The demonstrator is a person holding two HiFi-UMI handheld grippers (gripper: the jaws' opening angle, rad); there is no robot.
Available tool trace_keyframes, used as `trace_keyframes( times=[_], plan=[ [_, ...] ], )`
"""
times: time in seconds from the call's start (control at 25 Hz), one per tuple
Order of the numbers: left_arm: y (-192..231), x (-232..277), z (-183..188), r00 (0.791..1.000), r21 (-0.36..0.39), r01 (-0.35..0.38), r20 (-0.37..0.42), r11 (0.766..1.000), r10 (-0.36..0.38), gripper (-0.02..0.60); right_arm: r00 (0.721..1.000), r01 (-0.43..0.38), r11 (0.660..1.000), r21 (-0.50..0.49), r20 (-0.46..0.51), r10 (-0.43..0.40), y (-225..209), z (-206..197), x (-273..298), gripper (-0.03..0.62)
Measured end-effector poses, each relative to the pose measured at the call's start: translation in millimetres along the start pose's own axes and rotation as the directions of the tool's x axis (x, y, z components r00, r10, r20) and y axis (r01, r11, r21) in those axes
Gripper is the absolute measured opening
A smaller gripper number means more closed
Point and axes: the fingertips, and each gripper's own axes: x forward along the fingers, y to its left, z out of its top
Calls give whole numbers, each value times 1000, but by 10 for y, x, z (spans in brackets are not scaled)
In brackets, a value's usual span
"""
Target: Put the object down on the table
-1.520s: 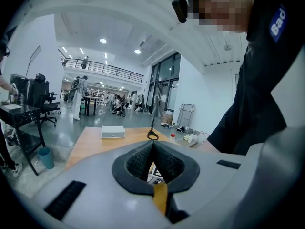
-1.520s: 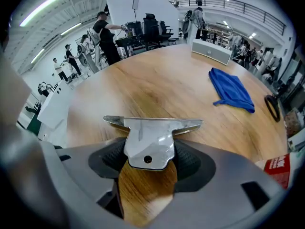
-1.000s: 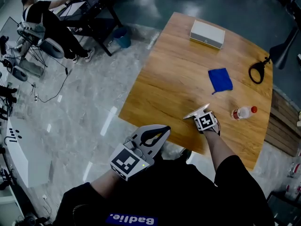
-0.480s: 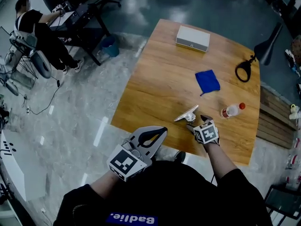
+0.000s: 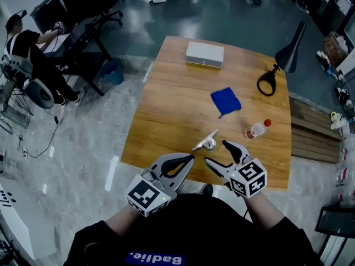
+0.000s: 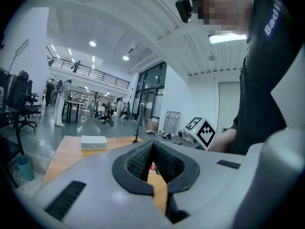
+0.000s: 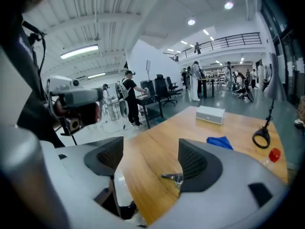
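Nearest, the left gripper (image 5: pixel 187 159) is held clenched on nothing, apparently being unneeded. The right gripper (image 5: pixel 216 152) is spread wide, its jaws having just been opening and now empty, since the metal object (image 5: pixel 205 142) is already laid on the table (image 5: pixel 166 110) just beyond.

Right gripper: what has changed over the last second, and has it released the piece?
The right gripper has let go of the silver object, its jaws just opening with nothing between them, and drawn back toward the person. The object lies on the table. The left gripper stays shut; cloth, bottle and box have not moved.
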Motion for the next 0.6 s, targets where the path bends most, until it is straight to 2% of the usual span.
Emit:
trace_keyframes(
  times=[0.08, 0.2, 0.6],
  plan=[
    [-61, 32, 0, 1000, 21, 26, 0, 999, -26, 3, 998, -18, 1000, -11, 61, 18, 138, 179, -163, 351],
    [-111, 72, 12, 999, 26, 47, 1, 999, -47, 3, 989, -30, 999, -23, 141, 33, 277, 386, -377, 248],
    [-253, 155, 126, 995, 45, 96, 24, 994, -97, 3, 948, -64, 997, -40, 310, 73, 487, 800, -738, 26]
  ],
)
